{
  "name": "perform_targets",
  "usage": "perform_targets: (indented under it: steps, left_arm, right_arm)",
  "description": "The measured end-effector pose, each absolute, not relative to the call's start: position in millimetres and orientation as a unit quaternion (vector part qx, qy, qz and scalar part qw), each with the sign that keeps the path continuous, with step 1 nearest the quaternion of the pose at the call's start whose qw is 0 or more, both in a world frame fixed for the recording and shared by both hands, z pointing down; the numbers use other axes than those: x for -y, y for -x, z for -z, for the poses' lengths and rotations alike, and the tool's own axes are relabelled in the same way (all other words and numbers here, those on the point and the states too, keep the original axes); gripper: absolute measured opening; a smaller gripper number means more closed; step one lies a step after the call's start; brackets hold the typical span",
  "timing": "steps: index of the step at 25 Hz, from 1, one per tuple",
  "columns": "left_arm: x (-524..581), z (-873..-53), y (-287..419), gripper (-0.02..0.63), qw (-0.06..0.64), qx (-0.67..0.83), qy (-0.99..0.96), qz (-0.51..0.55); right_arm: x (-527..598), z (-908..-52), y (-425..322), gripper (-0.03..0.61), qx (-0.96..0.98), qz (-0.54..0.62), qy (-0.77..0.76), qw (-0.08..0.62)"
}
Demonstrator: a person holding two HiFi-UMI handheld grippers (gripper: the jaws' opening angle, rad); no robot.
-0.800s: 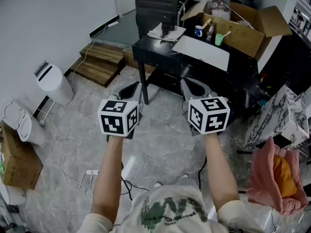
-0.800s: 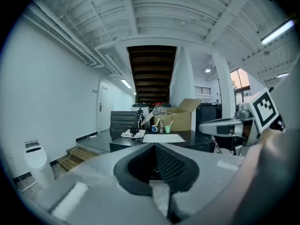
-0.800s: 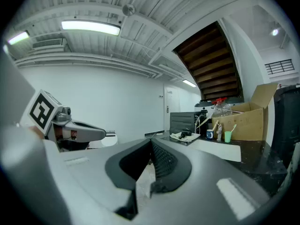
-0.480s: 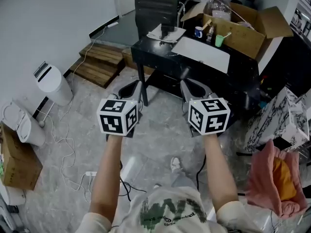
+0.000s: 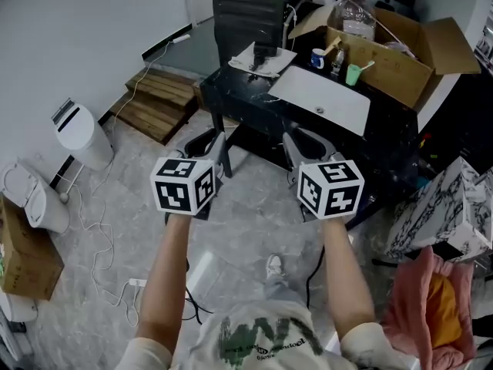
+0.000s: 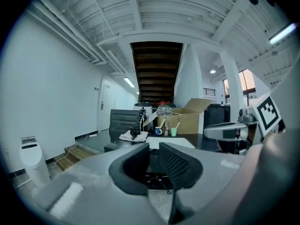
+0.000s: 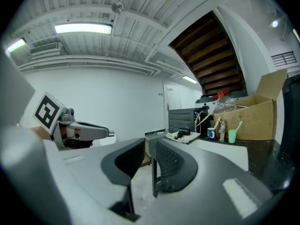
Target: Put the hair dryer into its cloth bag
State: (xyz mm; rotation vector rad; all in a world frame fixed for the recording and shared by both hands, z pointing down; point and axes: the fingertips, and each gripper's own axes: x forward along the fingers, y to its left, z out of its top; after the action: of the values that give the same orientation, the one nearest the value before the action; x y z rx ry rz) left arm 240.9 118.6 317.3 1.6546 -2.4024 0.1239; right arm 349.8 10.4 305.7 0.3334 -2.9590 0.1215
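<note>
Both grippers are just held out in the air over the floor, side by side and pointing a touch downward toward the black tabletop (image 5: 385, 141) at 12 o'clock. The left gripper (image 5: 209, 143) has its jaws released, only a narrow slit between the pads and nothing in it. Same deal with the right gripper (image 5: 304, 143): jaws a little apart, holding nothing. The hair dryer (image 5: 263, 50), or what looks like it from here, is a small black thing lying on a crumpled white cloth bag (image 5: 271, 56) on the far left part of the tabletop. That's roughly 1 o'clock from the left gripper and 11 o'clock from the right one, well apart from both. Just behind it at 12 o'clock sits a black cabinet (image 5: 250, 10). At 3 o'clock from the dryer there's a mug (image 5: 317, 57) and a green cup (image 5: 353, 74), right in front of an open cardboard box (image 5: 400, 64), and a white board (image 5: 323, 99) lies flat on the tabletop near them. Down on the floor, a white bin (image 5: 81, 133) stands at 9 o'clock from the left gripper, with wooden steps (image 5: 158, 99) at about 11 o'clock.
</note>
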Motion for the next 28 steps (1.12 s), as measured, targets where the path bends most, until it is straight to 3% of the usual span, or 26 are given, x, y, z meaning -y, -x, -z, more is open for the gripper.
perform_targets:
  steps: [15, 21, 28]
  left_arm:
    - [-10, -321, -176, 0.210, 0.133, 0.843, -0.521, -0.029]
    - [7, -323, -168, 0.243, 0.134, 0.847, -0.513, -0.033]
    - [21, -326, -158, 0.282, 0.124, 0.844, -0.520, -0.046]
  right_arm:
    - [113, -315, -281, 0.179, 0.991, -0.058, -0.053, 0.110]
    - [126, -316, -262, 0.193, 0.992, -0.058, -0.028, 0.111]
    - [138, -321, -247, 0.282, 0.991, -0.054, -0.021, 0.117]
